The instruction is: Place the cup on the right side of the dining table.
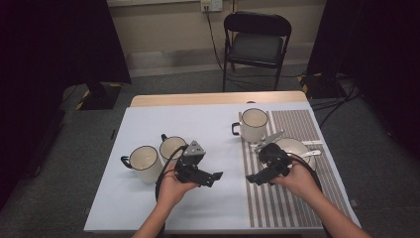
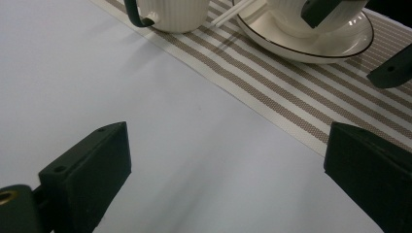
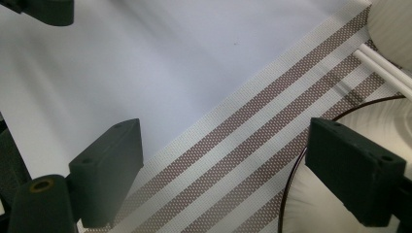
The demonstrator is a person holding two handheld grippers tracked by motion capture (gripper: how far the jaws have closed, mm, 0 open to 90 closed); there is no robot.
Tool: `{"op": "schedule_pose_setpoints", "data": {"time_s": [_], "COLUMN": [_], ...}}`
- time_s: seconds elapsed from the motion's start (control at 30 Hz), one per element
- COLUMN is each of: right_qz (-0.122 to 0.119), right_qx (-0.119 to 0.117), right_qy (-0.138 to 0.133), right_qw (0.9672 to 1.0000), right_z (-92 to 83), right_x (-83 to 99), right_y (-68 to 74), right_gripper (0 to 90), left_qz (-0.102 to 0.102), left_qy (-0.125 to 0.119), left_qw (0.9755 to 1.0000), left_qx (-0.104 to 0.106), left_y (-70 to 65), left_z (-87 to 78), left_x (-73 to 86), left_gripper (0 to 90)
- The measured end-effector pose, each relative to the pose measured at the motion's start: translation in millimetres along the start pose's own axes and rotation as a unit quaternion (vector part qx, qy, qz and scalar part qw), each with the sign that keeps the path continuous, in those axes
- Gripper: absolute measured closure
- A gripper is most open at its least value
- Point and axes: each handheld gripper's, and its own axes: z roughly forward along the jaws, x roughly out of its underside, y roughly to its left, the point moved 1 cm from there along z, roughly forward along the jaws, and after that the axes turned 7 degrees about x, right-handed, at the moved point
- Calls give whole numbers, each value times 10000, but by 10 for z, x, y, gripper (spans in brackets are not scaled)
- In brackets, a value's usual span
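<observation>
While both hands hover low over the front of the table (image 1: 148, 208), neither gripper holds anything. The left gripper (image 1: 214, 177) sits over the bare white cloth near the table's middle, its jaws spread wide and pointing toward the striped mat (image 1: 297, 198); the left gripper view shows them far apart with only cloth and the mat's edge between them. The right gripper (image 1: 253, 179) hangs over the mat's near left part, jaws likewise wide apart and pointing toward the left gripper, so the two tips face each other, near but not touching. In the right gripper view, the right jaw stands over the rim of the plate (image 3: 340, 170), though whether it touches cannot be told.

That plate lies on the mat just behind the right hand (image 1: 297, 179), carrying a white bowl (image 1: 292, 146), with a spoon (image 1: 311, 153) resting at its right side. White chopsticks (image 2: 232, 13) lie beside the plate's left edge, toward a mug (image 1: 253, 124) that stands upright at the mat's far left corner, handle to the left. Two more mugs stand upright on the cloth just beyond the left hand (image 1: 171, 187): the left mug (image 1: 143, 161) and the middle mug (image 1: 171, 147), side by side and very close. A black chair (image 1: 255, 42) stands on the floor behind the table.
</observation>
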Motion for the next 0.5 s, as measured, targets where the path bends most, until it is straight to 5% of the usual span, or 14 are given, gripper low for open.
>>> {"op": "schedule_pose_setpoints", "data": {"time_s": [0.5], "right_qz": [37], "right_qx": [-54], "right_qy": [-5], "right_qw": [10000], "right_z": [-4], "right_x": [102], "right_y": [22], "right_gripper": [128], "left_qz": [74], "left_qy": [14], "left_qw": [9999], "left_qx": [103], "left_y": [-93], "left_z": [9], "left_x": [39], "left_gripper": [26]}}
